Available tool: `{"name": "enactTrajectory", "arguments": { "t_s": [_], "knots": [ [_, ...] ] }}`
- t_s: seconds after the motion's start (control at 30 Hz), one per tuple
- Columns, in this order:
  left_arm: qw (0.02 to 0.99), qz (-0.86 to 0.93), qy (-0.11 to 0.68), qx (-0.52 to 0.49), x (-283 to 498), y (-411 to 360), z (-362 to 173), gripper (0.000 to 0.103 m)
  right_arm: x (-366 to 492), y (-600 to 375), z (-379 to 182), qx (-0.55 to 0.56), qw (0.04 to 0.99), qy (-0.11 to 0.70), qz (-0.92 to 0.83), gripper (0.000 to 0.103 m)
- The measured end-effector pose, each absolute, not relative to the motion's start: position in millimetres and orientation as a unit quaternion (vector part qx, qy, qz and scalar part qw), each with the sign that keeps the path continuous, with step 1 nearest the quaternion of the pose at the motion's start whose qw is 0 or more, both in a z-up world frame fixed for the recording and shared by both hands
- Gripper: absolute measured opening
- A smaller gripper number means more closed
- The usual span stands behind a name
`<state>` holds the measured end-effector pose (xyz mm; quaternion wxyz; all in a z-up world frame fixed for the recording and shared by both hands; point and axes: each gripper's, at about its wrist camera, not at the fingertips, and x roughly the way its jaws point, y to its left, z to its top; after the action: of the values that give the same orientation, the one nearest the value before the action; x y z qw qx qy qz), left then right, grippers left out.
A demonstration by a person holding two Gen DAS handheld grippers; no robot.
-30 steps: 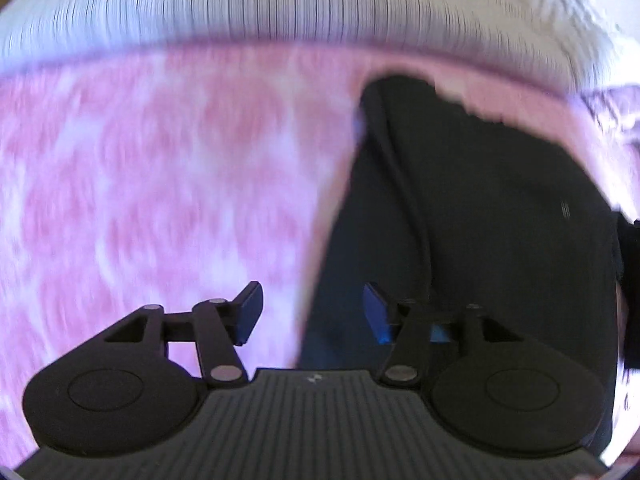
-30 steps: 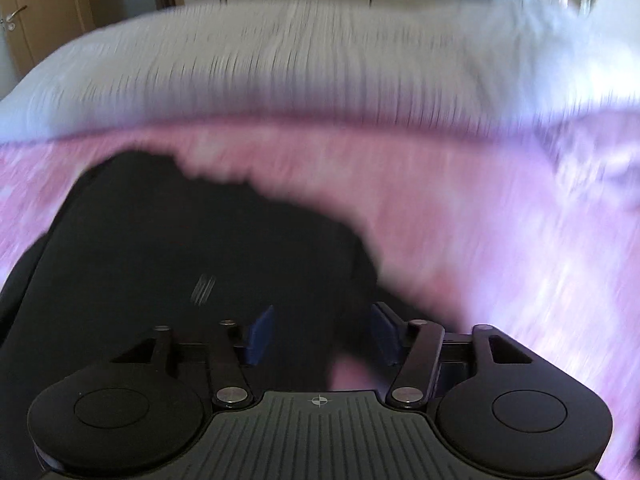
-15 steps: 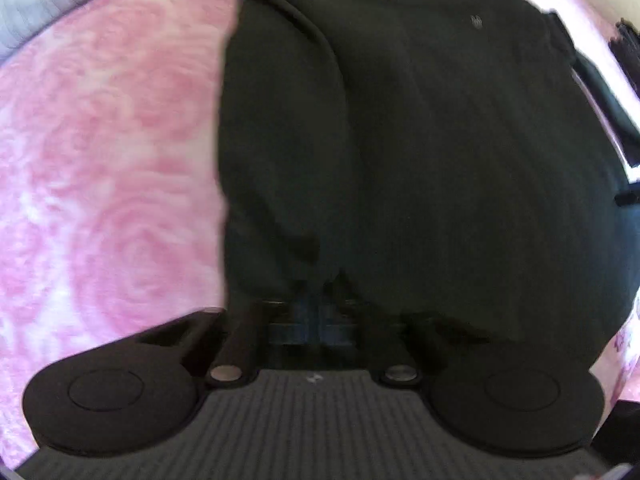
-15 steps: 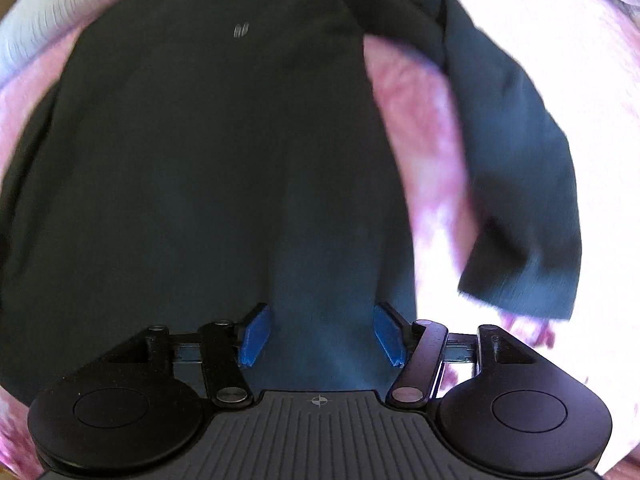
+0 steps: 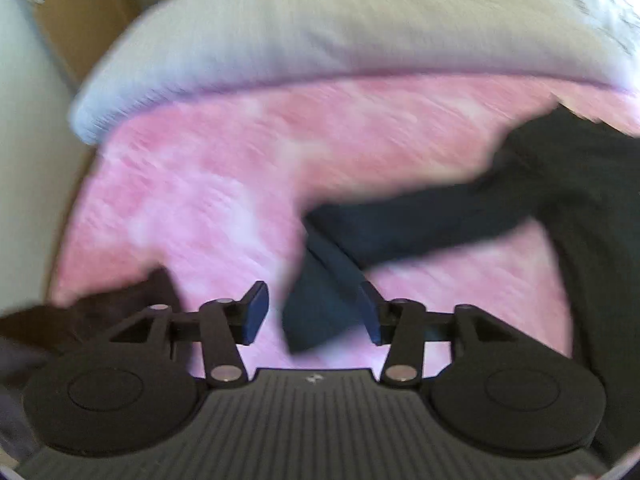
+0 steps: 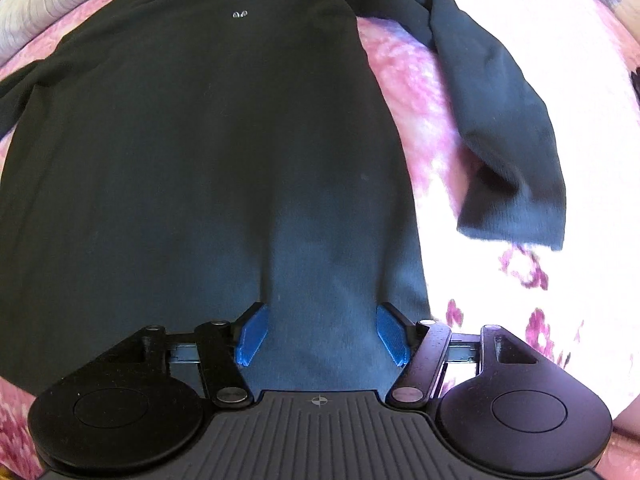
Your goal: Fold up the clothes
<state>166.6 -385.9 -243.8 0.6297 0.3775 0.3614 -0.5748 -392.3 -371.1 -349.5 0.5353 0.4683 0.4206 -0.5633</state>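
On my left wrist view the picture is smeared, but I can make out the left gripper (image 5: 314, 312) with its blue pads spread wide and nothing clamped between them. Just beyond the pads lies the cuff end of a dark sleeve (image 5: 400, 228), which runs off to the right toward the body of the shirt (image 5: 592, 200). All of it lies on a pink patterned bedspread (image 5: 192, 200), with a grey ribbed pillow (image 5: 340, 28) along the far edge. On my right wrist view the right gripper (image 6: 322, 334) is also wide open, pads apart over the bottom hem of the shirt (image 6: 180, 140), gripping nothing. The shirt lies spread flat with its neck away from me. To the right its other sleeve (image 6: 500, 120) drapes down, apart from the body, with bedspread (image 6: 404, 92) showing between them
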Motion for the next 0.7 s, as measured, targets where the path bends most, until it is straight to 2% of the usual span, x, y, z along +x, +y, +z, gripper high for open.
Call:
{"name": "enactTrajectory", "arguments": {
  "t_s": [0.13, 0.23, 0.4, 0.43, 0.5, 0.53, 0.7],
  "knots": [
    [0.509, -0.654, 0.441, 0.345, 91.3, -344.1, -287.2, 0.049, -396.7, -360.5, -348.4, 0.483, 0.518, 0.409, -0.575, 0.065],
    [0.442, -0.692, 0.454, 0.346, 42.1, -324.8, -318.5, 0.050, -399.6, -355.2, -345.6, 0.482, 0.524, 0.402, -0.576, 0.065],
    [0.407, -0.705, 0.486, 0.318, 6.1, -320.5, -354.0, 0.049, -409.7, -359.5, -338.8, 0.466, 0.552, 0.392, -0.570, 0.065],
    [0.409, -0.705, 0.486, 0.317, 0.9, -320.2, -354.4, 0.046, -413.0, -361.5, -337.9, 0.462, 0.558, 0.389, -0.569, 0.065],
    [0.413, -0.699, 0.487, 0.323, -3.7, -323.3, -354.0, 0.023, -419.8, -366.7, -337.5, 0.466, 0.571, 0.376, -0.562, 0.065],
    [0.410, -0.693, 0.495, 0.327, -4.2, -323.4, -354.1, 0.006, -423.0, -369.4, -337.1, 0.467, 0.578, 0.370, -0.557, 0.065],
    [0.400, -0.694, 0.485, 0.352, 5.6, -320.7, -322.5, 0.005, -446.6, -377.0, -317.2, 0.458, 0.581, 0.329, -0.588, 0.065]
  ]
}}
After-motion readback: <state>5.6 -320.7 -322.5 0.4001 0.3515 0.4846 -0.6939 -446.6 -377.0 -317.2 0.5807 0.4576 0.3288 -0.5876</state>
